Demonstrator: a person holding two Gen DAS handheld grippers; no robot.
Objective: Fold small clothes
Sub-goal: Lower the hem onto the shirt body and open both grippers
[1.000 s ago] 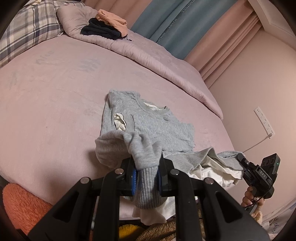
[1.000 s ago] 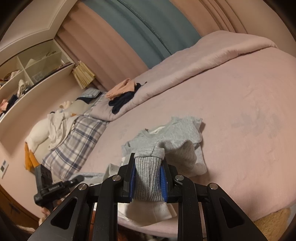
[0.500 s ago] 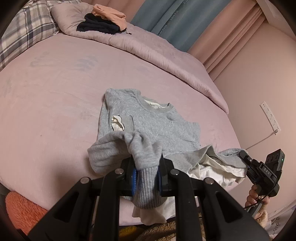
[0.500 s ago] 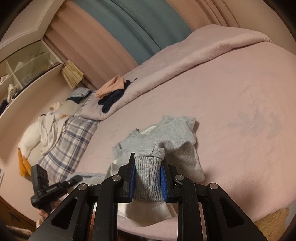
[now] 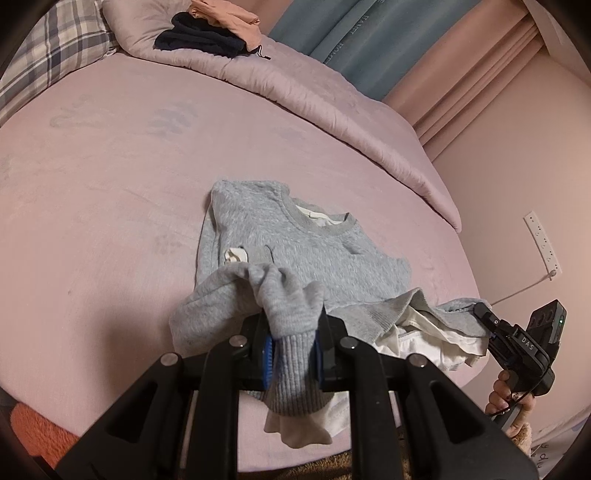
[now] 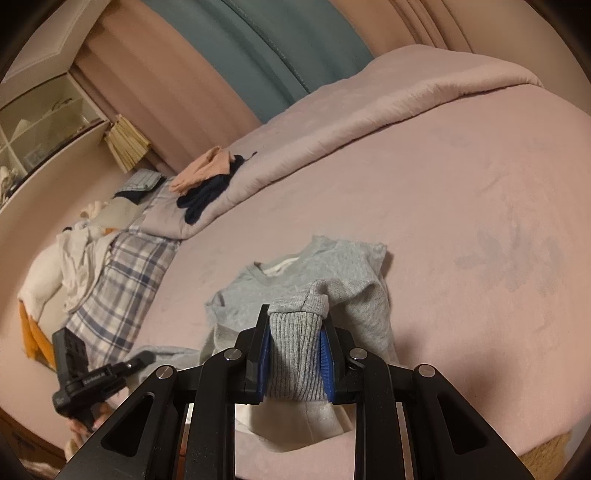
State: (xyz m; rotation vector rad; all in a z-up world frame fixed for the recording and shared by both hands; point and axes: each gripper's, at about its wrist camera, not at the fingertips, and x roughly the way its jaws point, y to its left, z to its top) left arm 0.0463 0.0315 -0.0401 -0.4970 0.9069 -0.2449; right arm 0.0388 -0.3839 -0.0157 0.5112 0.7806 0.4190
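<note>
A small grey knitted sweater point(image 5: 295, 243) with a white lining lay collar-away on the pink plush bed cover point(image 5: 110, 166), its near hem lifted toward the edge of the bed. The left gripper point(image 5: 293, 354) had its blue pads pinched on the ribbed grey hem, which bunched above the pads and hung down below them. The right gripper point(image 6: 295, 362) likewise clamped a ribbed grey band of the sweater, white lining dangling beneath. Both grippers sat at the sweater's near side. Folded dark and peach clothes point(image 5: 214, 29) rested on the rolled pink duvet point(image 5: 314, 99) beyond.
</note>
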